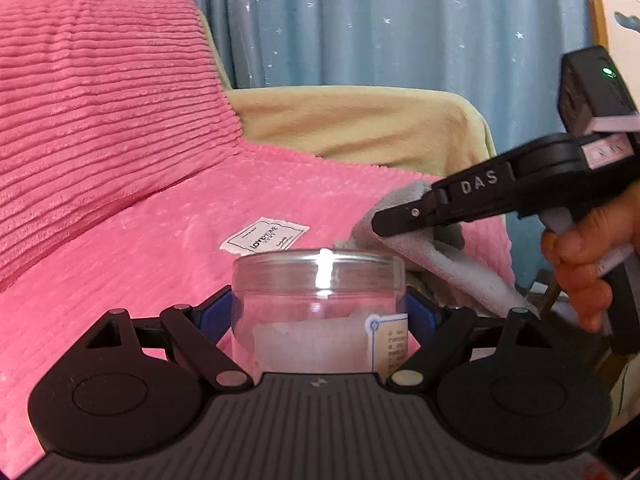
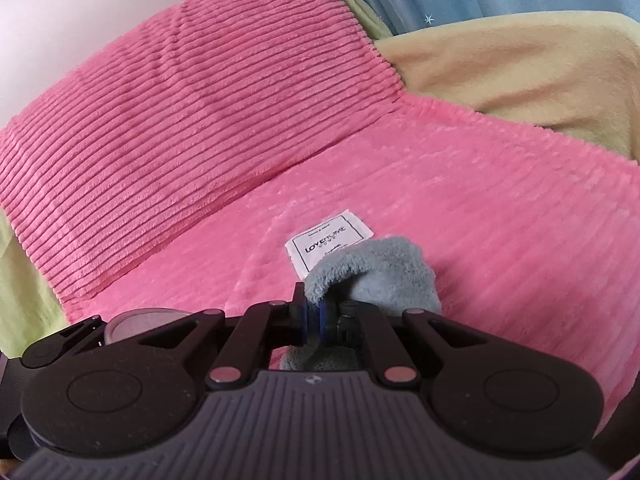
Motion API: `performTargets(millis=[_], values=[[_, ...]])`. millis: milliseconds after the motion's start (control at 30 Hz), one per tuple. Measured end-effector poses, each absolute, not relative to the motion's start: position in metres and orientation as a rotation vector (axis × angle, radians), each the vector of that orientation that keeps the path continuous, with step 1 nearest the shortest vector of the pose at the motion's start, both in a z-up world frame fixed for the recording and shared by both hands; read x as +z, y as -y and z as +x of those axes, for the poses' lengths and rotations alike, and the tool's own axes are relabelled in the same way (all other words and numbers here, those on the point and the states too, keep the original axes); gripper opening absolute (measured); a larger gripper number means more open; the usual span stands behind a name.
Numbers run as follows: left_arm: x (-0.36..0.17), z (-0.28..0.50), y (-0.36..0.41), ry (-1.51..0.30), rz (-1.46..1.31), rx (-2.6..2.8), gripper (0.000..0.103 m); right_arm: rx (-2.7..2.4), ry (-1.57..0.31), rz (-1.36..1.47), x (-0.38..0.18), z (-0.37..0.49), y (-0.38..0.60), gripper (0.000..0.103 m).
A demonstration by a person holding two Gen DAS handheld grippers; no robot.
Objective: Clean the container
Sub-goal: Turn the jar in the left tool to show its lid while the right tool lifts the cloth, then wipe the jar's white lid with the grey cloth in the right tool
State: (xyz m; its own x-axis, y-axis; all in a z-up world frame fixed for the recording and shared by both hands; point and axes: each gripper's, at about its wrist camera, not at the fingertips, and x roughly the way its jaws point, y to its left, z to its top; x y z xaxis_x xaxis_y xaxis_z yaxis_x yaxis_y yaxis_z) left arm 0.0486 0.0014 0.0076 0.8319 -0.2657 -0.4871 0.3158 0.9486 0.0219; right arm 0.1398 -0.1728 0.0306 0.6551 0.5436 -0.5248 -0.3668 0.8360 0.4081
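A clear plastic jar (image 1: 320, 304) with a white label and no lid sits upright between the blue pads (image 1: 218, 312) of my left gripper (image 1: 320, 312), which is shut on its sides. My right gripper (image 2: 320, 316) is shut on a grey fluffy cloth (image 2: 376, 276). In the left wrist view the right gripper (image 1: 384, 220) comes in from the right, held by a person's hand (image 1: 580, 272). There the grey cloth (image 1: 448, 260) hangs just right of and behind the jar's rim. In the right wrist view the jar's rim (image 2: 140, 322) shows at the lower left.
Everything is over a pink ribbed blanket (image 1: 160, 248) with a white sewn label (image 2: 320, 244). A pink ribbed cushion (image 1: 100, 92) stands at the left and a yellow-green cover (image 1: 352, 120) lies behind. Blue star curtains (image 1: 380, 20) hang at the back, with a wooden chair (image 1: 616, 20) far right.
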Motion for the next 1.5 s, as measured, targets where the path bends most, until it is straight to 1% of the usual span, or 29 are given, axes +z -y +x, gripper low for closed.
performTargets(millis=[133,300,500,567,700,867,967,1267,1367,1433,1500], values=[[0.011,0.039,-0.006,-0.511,0.088,-0.301,0.086,0.533,-0.683,0.276,0.029,0.14,0.172,0.004],[0.006,0.028,-0.007,-0.556,0.142,-0.318,0.086,0.545,-0.684,0.274,0.027,0.14,0.172,0.004],[0.007,0.031,-0.007,-0.408,0.108,-0.3,0.086,0.568,-0.629,0.296,0.032,0.133,0.176,0.004],[0.001,0.035,-0.004,-0.373,0.138,-0.311,0.086,0.607,-0.598,0.317,0.037,0.129,0.178,0.004],[-0.017,0.048,-0.001,-0.396,0.149,-0.326,0.086,0.745,-0.58,0.355,0.042,0.123,0.175,0.004],[-0.018,0.046,0.0,-0.398,0.14,-0.319,0.086,0.869,-0.578,0.298,0.046,0.116,0.16,0.004],[-0.018,0.045,0.0,-0.417,0.148,-0.315,0.088,0.93,-0.577,0.257,0.049,0.111,0.151,0.004],[-0.017,0.023,-0.006,-0.447,0.158,-0.282,0.091,0.981,-0.595,0.109,0.046,0.097,0.137,0.004],[-0.017,0.02,-0.005,-0.437,0.163,-0.277,0.091,0.972,-0.589,0.094,0.049,0.094,0.141,0.004],[-0.017,0.021,-0.005,-0.433,0.157,-0.281,0.086,0.956,-0.583,0.094,0.051,0.093,0.145,0.004],[-0.016,0.022,-0.006,-0.435,0.153,-0.276,0.086,0.94,-0.582,0.093,0.053,0.093,0.147,0.004]])
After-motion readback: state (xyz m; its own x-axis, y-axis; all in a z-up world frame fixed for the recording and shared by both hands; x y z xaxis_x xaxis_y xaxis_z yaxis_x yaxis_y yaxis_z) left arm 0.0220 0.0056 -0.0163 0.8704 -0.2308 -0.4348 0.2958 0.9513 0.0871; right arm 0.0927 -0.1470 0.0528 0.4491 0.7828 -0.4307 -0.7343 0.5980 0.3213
